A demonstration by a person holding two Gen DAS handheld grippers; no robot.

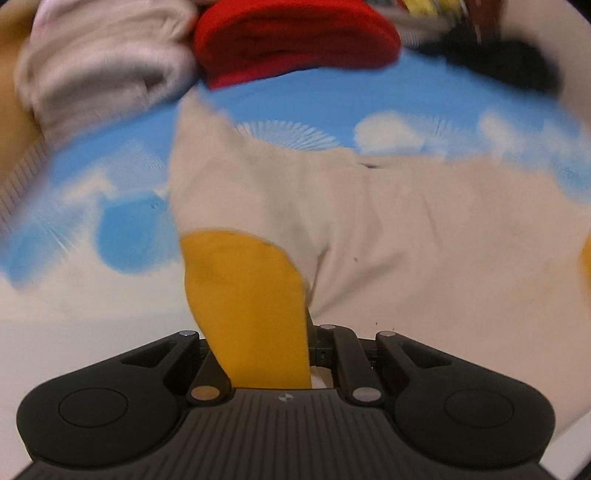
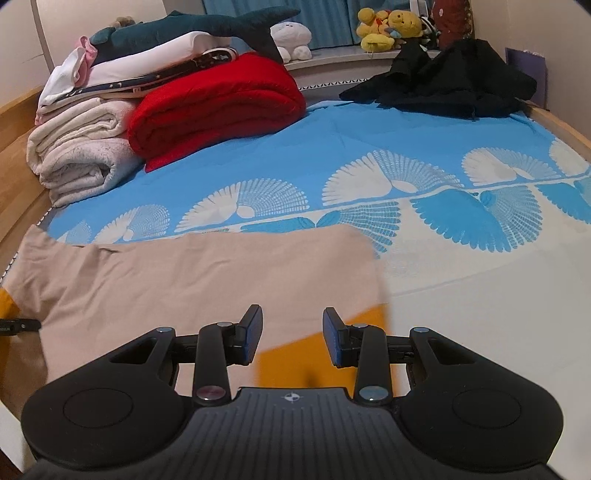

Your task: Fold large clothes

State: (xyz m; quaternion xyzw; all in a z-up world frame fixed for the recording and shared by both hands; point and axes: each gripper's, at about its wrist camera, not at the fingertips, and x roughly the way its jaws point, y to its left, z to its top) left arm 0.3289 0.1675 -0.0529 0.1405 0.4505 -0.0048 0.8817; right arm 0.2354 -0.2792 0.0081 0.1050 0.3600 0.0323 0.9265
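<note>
A beige shirt (image 2: 207, 273) with mustard-yellow sleeves lies spread on the bed; it also shows in the left wrist view (image 1: 406, 236). My left gripper (image 1: 258, 332) is shut on its yellow sleeve (image 1: 243, 295), which rises between the hidden fingertips. My right gripper (image 2: 291, 332) is open, its fingers (image 2: 251, 332) apart just above the other yellow sleeve (image 2: 314, 354) at the shirt's near right corner. It holds nothing.
The bed has a blue and white fan-patterned sheet (image 2: 369, 147). A folded red blanket (image 2: 218, 107), white towels (image 2: 77, 147) and stacked bedding sit at the back left. A black garment (image 2: 450, 77) lies back right. Plush toys (image 2: 388, 29) line the sill. Wooden bed frame (image 2: 14, 122) at left.
</note>
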